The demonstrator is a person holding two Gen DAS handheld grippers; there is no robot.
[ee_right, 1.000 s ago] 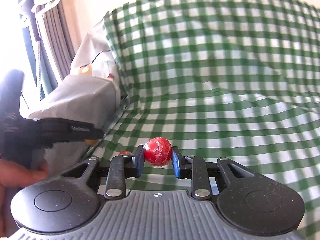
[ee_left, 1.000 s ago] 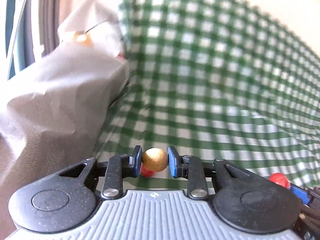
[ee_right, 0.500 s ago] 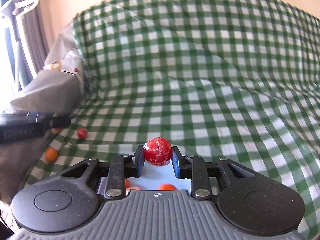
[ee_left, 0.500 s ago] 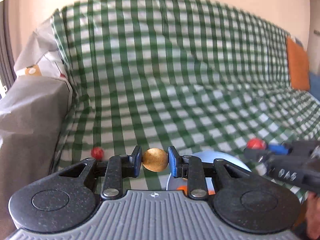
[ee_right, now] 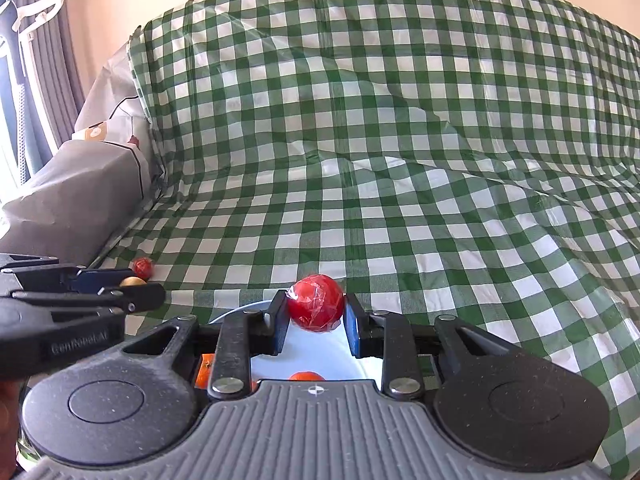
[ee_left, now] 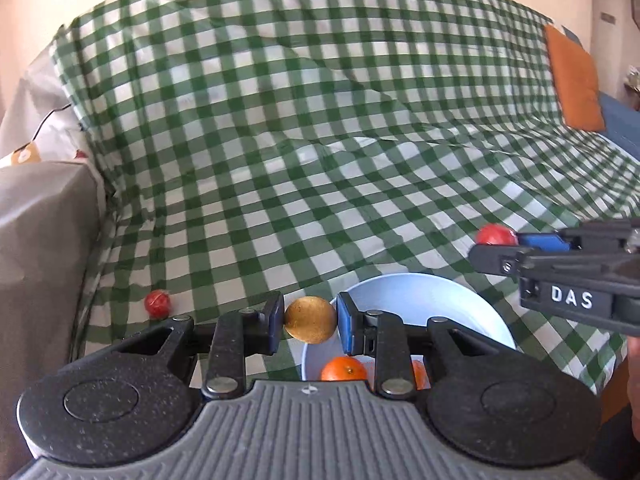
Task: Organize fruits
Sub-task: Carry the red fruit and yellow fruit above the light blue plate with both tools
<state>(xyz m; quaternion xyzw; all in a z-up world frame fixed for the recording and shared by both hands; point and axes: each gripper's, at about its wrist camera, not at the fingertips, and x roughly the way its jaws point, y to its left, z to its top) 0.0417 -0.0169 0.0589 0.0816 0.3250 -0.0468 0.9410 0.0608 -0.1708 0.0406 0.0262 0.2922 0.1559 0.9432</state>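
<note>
My left gripper [ee_left: 311, 320] is shut on a small golden-brown round fruit [ee_left: 310, 319] and holds it over the left rim of a pale blue bowl [ee_left: 440, 300]. My right gripper [ee_right: 316, 309] is shut on a red round fruit [ee_right: 316, 307] wrapped in clear film, above the same bowl [ee_right: 304, 360]. Oranges [ee_left: 344, 368] lie in the bowl. The right gripper [ee_left: 500, 240] with its red fruit [ee_left: 494, 234] shows at the right of the left wrist view. The left gripper [ee_right: 132, 286] shows at the left of the right wrist view.
A green and white checked cloth [ee_left: 320, 140] covers the sofa. One loose red fruit [ee_left: 157, 302] lies on the cloth at the left, also in the right wrist view [ee_right: 143, 267]. A grey covered armrest [ee_left: 40, 220] stands at the left. An orange cushion [ee_left: 576, 80] is at the far right.
Both grippers have swung right from the armrest side and now hover over the bowl, each still holding its fruit. The bowl and oranges have come into view.
</note>
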